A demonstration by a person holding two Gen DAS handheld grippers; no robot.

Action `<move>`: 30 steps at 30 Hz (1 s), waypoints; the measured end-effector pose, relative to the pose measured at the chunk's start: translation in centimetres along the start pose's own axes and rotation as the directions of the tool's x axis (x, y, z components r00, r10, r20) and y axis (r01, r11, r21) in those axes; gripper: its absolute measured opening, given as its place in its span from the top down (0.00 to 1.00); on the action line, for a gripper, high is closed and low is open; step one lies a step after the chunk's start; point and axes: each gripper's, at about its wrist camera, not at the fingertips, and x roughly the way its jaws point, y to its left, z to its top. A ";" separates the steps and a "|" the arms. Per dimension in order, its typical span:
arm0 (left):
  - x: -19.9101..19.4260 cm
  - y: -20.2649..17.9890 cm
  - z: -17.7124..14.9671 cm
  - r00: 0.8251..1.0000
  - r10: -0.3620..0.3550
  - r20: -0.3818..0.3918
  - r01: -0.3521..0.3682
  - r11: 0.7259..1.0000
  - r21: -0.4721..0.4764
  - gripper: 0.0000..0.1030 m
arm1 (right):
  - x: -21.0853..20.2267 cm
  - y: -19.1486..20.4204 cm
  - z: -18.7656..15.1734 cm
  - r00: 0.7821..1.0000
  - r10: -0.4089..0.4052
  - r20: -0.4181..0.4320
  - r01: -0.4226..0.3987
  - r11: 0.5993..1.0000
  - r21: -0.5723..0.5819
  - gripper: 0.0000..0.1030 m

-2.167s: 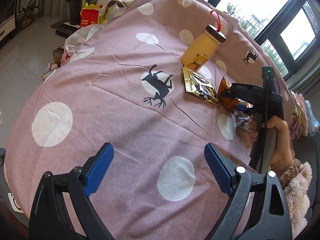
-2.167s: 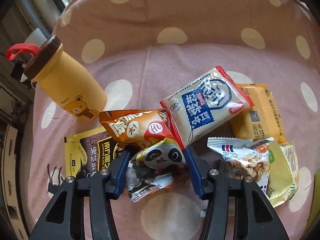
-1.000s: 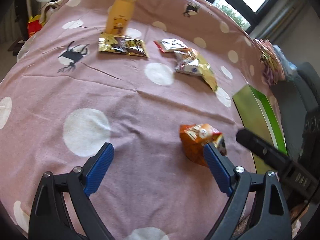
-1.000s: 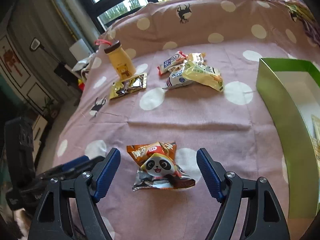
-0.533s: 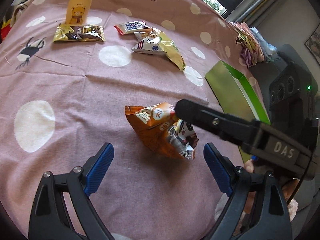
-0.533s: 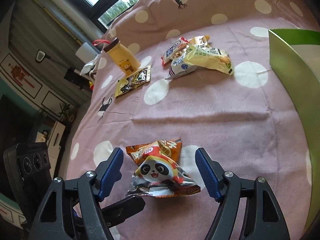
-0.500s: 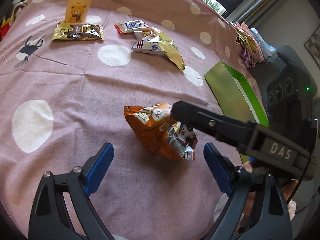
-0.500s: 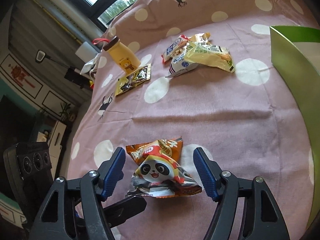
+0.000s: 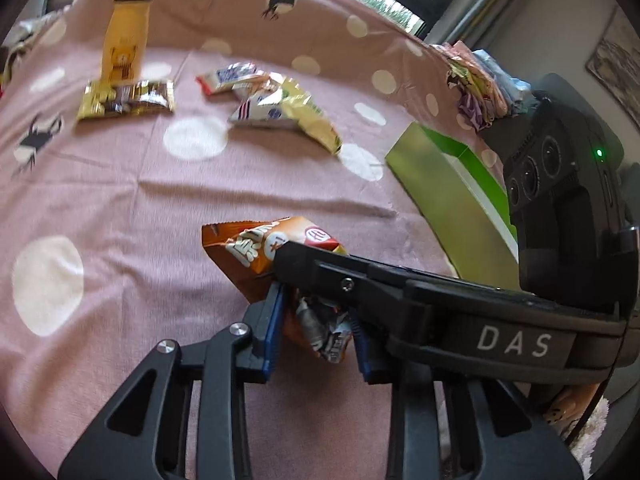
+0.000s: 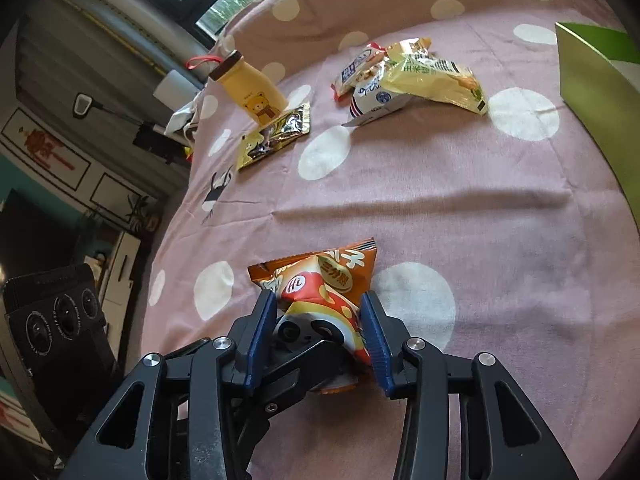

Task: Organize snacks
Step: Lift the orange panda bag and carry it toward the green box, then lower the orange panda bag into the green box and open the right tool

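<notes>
An orange snack bag with a panda face (image 9: 256, 256) (image 10: 324, 292) is held just above the pink spotted cloth. My left gripper (image 9: 316, 332) is shut on its lower end. My right gripper (image 10: 320, 328) is shut on the same bag from the other side, and its arm crosses the left wrist view. A pile of yellow and white snack packs (image 9: 280, 112) (image 10: 408, 76) lies farther back. A gold and brown packet (image 9: 128, 100) (image 10: 276, 136) lies by a yellow bear bottle (image 9: 124, 40) (image 10: 250, 88).
A green open box (image 9: 448, 184) (image 10: 592, 80) stands at the right of the cloth. Folded cloths (image 9: 476, 88) lie beyond it. The pink cloth (image 9: 120, 208) falls away to the floor on the left.
Both grippers have closed on the orange panda bag from opposite sides. Half a second ago both were open around it.
</notes>
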 end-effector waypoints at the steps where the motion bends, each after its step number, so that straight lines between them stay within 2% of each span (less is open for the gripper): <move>1: -0.2 -0.3 0.2 1.000 -0.006 0.012 0.006 1.000 0.012 0.72 | -0.5 0.2 0.1 1.000 0.002 0.015 -0.002 1.000 -0.008 0.56; 9: -1.6 -4.8 1.9 0.994 -0.050 0.095 0.040 0.994 0.104 0.72 | -6.3 0.6 0.8 0.990 -0.014 0.137 0.021 0.999 -0.049 0.56; 16: -1.8 -9.1 2.9 0.983 -0.088 0.160 0.058 0.982 0.180 0.73 | -11.4 -1.0 1.3 0.969 -0.019 0.248 0.025 0.999 -0.020 0.56; 30: -0.2 -16.2 3.9 0.972 -0.179 0.152 0.123 0.938 0.323 0.73 | -18.6 -5.3 0.7 0.912 -0.068 0.405 0.037 0.996 0.085 0.56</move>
